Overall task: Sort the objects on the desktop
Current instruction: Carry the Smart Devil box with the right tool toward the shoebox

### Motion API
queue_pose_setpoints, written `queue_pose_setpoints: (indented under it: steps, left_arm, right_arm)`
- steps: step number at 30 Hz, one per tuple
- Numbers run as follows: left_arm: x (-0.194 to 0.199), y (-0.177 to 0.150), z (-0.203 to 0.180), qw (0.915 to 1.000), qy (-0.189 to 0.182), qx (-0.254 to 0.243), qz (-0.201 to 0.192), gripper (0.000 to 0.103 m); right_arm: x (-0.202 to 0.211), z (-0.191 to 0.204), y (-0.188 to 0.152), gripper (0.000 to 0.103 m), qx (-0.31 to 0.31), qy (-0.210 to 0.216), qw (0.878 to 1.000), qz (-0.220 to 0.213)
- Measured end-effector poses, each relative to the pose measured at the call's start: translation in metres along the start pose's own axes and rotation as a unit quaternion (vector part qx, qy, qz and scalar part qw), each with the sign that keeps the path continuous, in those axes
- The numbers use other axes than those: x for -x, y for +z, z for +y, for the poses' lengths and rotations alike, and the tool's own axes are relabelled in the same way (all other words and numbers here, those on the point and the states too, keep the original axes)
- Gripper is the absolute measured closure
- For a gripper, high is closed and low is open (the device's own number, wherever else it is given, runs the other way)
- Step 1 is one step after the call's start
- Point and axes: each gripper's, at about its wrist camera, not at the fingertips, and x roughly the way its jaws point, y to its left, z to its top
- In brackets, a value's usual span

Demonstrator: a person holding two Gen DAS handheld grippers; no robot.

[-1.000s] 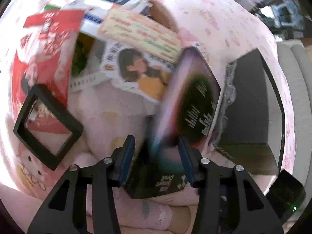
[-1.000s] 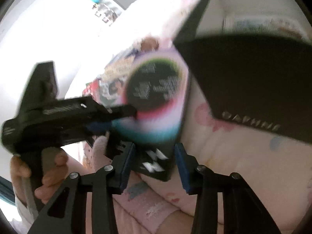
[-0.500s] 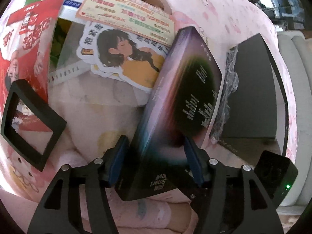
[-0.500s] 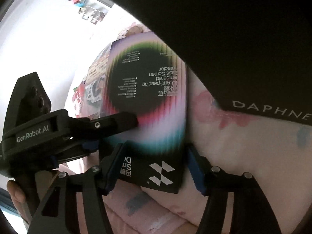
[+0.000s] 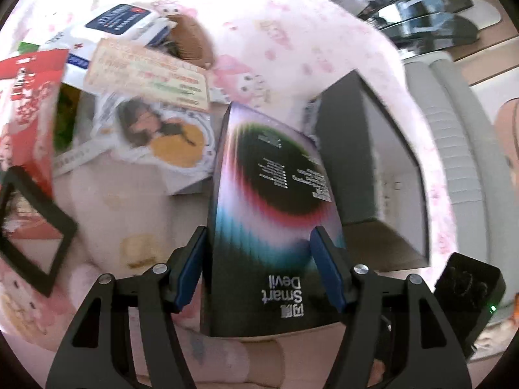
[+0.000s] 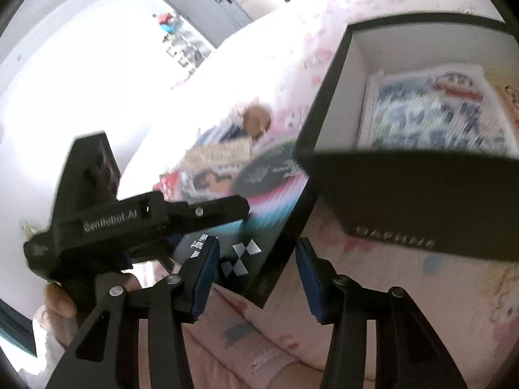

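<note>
- On my left wrist camera, furthest left of the Smart Devil box (image 5: 272,214), I see an empty black square frame (image 5: 32,230) lying on the pink cartoon-print cloth (image 5: 292,42), overlapping a red printed packet (image 5: 29,110).
- Between that packet and the box lies a loose pile: a sticker sheet of a dark-haired figure in yellow (image 5: 162,136), a pale coupon card (image 5: 149,77) overlapping it on the far side, a white and blue carton (image 5: 120,22) beyond, and a brown comb (image 5: 191,39) at the back.
- The box itself, a flat glossy pack with a dark disc and rainbow bands, sits between the fingers of my left gripper (image 5: 258,265). Those jaws are opening; the left pad stands just off the box edge, and the right pad overlaps the face so I cannot tell whether it presses.
- Right of the box, touching or nearly so, stands a black open carton (image 5: 382,168) with a white inside.
- On my right wrist camera, the left gripper's black body (image 6: 129,220) crosses left of the box (image 6: 259,227), with fingers of the person's hand (image 6: 55,301) below it.
- My right gripper (image 6: 256,272) has the box's near corner between its jaws, which are closing; the right pad shows a clear gap, so nothing is clamped.
- Right of the box, the same black carton (image 6: 405,194) holds a blurred printed packet (image 6: 431,113).
</note>
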Motion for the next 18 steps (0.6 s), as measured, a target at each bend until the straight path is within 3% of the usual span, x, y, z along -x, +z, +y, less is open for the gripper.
queue_pose_setpoints:
  steps: [6,13,18]
  left_arm:
    - [0.004,0.000,-0.007,0.9998,0.004,-0.016,-0.012,0.040]
    - [0.014,-0.008,-0.005,0.9994,0.013,-0.027,-0.018,0.040]
    - [0.035,-0.014,-0.012,0.9971,-0.017,-0.046,-0.058,0.041]
  right_arm:
    - [0.018,-0.009,-0.002,0.058,-0.007,0.014,1.000,0.000]
    - [-0.035,-0.007,0.007,0.057,-0.041,0.012,0.999,0.027]
    - [-0.013,0.021,0.009,0.057,0.011,0.004,1.000,-0.017]
